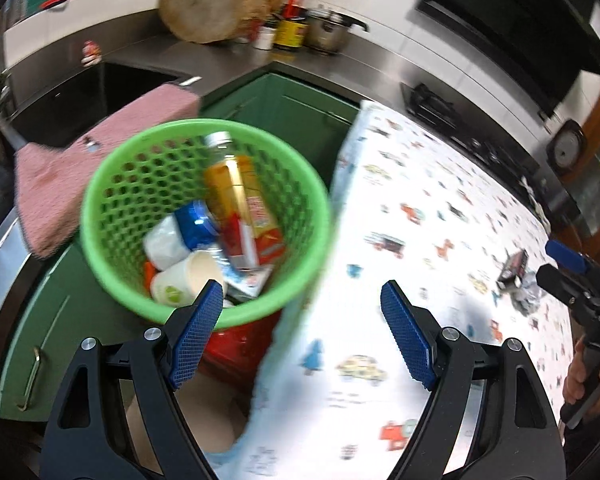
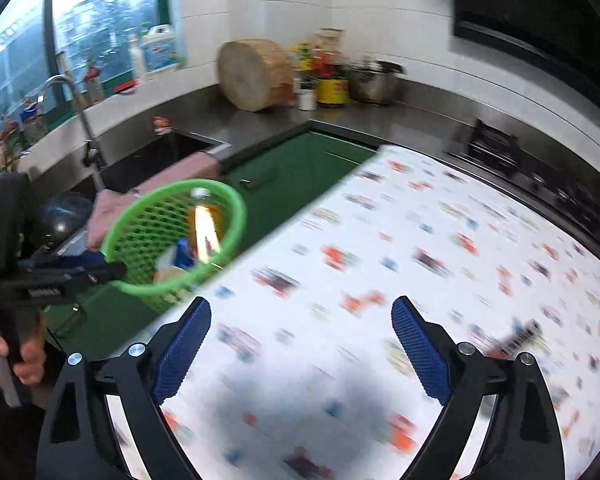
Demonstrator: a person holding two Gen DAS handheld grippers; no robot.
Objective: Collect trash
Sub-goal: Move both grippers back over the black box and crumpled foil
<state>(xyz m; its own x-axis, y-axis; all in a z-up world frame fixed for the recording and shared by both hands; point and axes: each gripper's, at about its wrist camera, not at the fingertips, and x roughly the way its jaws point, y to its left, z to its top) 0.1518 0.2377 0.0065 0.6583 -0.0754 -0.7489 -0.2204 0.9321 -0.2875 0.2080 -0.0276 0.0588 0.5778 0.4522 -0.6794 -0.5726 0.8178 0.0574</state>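
While both pairs of jaws are held wide apart with nothing between them, the left gripper [image 1: 302,334] is positioned at 6 o'clock in the left wrist view, above the edge where the patterned tablecloth [image 1: 440,240] hangs down. Its left blue pad [image 1: 196,336] is seen overlapping the near rim of the green basket [image 1: 100,216], though contact cannot be confirmed. The basket is located just beside the table edge, at 10 o'clock from the gripper, and is seated on a red object [image 1: 236,344]. Inside the basket, a paper cup [image 1: 184,280], a blue can [image 1: 196,224], a white wad [image 1: 166,242] and a yellow-labelled bottle [image 1: 236,192] are held, the bottle leaning with its cap toward 12 o'clock. A dark wrapper with crumpled clear plastic [image 1: 518,280] is left on the tablecloth at 3 o'clock, close to the right gripper [image 1: 568,268]. In the right wrist view, the right gripper [image 2: 302,344] is shown over the cloth, and the basket [image 2: 236,216] appears at 10 o'clock. Farther off, a pink towel [image 1: 60,184] is draped over the sink [image 1: 80,92] edge, and a wooden chopping block [image 1: 208,0] is leaned at 12 o'clock
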